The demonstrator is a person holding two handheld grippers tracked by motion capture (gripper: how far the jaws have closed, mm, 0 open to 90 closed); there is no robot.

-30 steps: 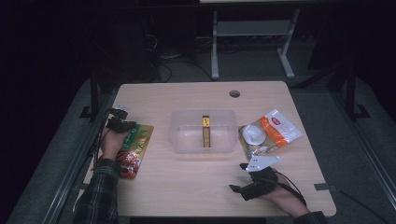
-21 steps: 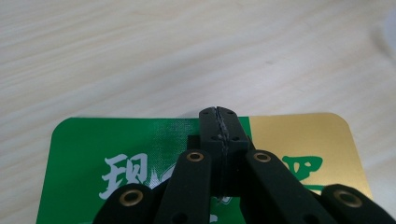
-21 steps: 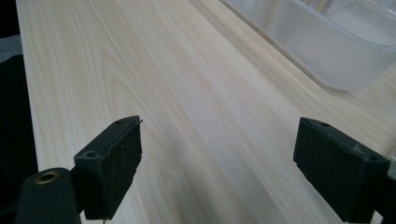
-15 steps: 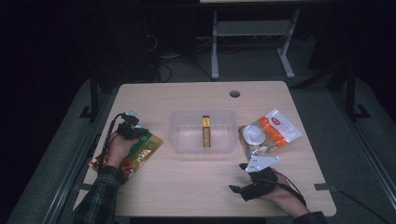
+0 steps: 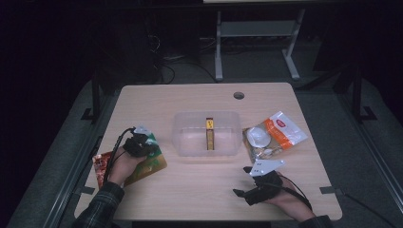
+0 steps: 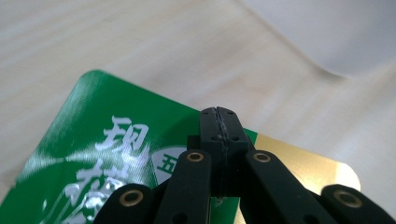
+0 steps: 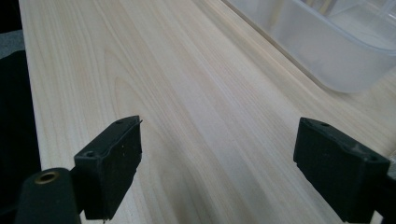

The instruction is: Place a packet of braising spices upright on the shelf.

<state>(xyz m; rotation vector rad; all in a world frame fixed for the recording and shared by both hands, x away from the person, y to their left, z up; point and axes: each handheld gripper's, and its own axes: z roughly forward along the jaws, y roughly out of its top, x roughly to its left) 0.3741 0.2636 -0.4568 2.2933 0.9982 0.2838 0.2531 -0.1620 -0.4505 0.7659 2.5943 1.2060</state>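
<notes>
A green and gold snack packet [image 5: 151, 162] lies at the table's left, with a red packet [image 5: 98, 166] partly under the hand beside it. My left gripper [image 5: 139, 142] points down at the green packet [image 6: 107, 140]; its jaws are pressed together at the packet's far edge [image 6: 219, 114], pinching it. My right gripper [image 5: 241, 192] rests low near the front edge, right of centre. Its jaws stand wide apart over bare wood [image 7: 217, 172], with nothing between them.
A clear plastic tub [image 5: 190, 142] stands mid-table with a yellow and dark box [image 5: 209, 134] upright inside; its corner shows in the right gripper view [image 7: 327, 60]. An orange and white bag [image 5: 278, 133] lies to its right. A cable hole [image 5: 238, 95] sits near the far edge.
My left hand has moved right and toward the near edge, and the green packet has shifted and turned with it. The right hand has stayed still.
</notes>
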